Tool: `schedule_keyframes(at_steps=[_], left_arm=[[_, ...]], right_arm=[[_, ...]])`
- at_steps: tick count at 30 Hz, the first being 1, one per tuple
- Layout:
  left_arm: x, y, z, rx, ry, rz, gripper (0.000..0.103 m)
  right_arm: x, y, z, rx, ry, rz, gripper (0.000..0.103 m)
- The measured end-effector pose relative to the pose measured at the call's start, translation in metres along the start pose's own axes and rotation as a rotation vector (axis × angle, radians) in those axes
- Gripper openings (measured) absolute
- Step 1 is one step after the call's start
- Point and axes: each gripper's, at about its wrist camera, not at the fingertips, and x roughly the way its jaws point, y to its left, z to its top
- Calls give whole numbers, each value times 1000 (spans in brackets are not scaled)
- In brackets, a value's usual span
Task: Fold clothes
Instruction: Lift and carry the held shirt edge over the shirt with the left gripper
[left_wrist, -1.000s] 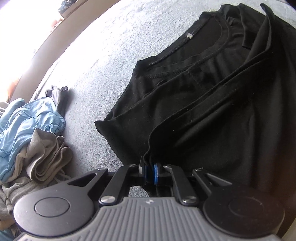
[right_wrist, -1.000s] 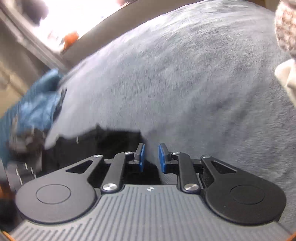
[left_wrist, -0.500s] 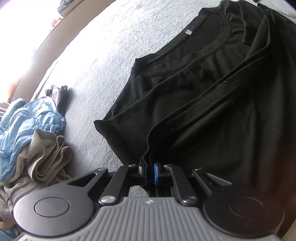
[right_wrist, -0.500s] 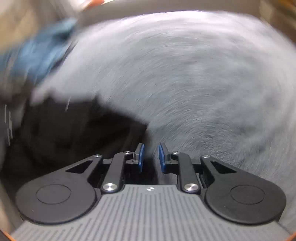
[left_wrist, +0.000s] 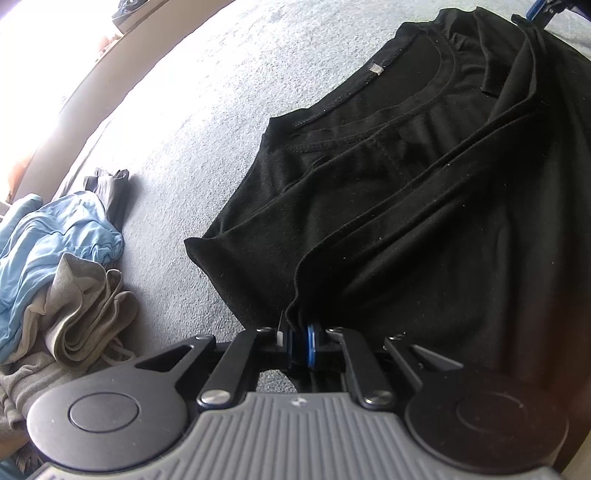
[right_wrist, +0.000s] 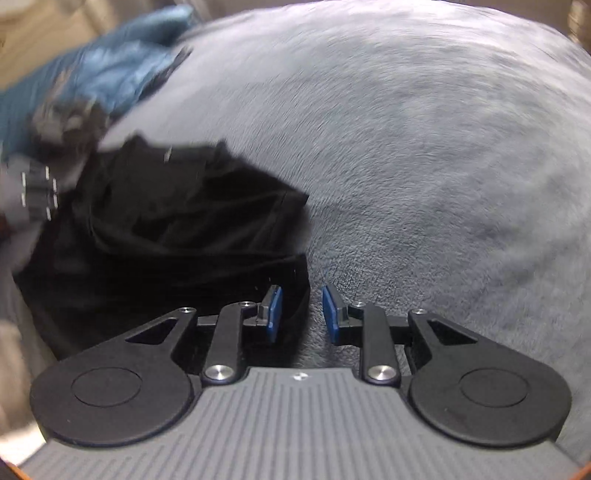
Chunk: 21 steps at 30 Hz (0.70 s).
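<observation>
Right gripper (right_wrist: 302, 309) has swung beside black shirt (left_wrist: 406, 206); laundry pile (left_wrist: 62, 266) nearby.

Both tools look alike. The left gripper (left_wrist: 300, 341) has a ribbed grey body with a tiny white mark at its front centre, flanked by two round matte-black discs, each with a raised circle. Black linkage arms run forward from shiny silver screws, with smaller screws farther out. Its fingers (left_wrist: 312, 345) end in blue pads. The right gripper (right_wrist: 302, 312) shows the same grey ribbing, black discs, triangular cut-outs in the outer arms and blue-faced fingers (right_wrist: 274, 309). An orange edge peeks out at its bottom corners.
</observation>
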Motion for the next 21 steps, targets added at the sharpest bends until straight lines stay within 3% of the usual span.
schedule_keyframes(at_steps=[5,17,21], left_arm=[[-1,-1,-1,17,-5,-1,8],[-2,-5,-4,50,-25,12,8],[-2,-8,-6,54,-34,20,8]], right_arm=[[15,-2,11,-64,44,28,23],[19,-30,20,31,67,191,25],[24,-32,17,67,52,205,25]])
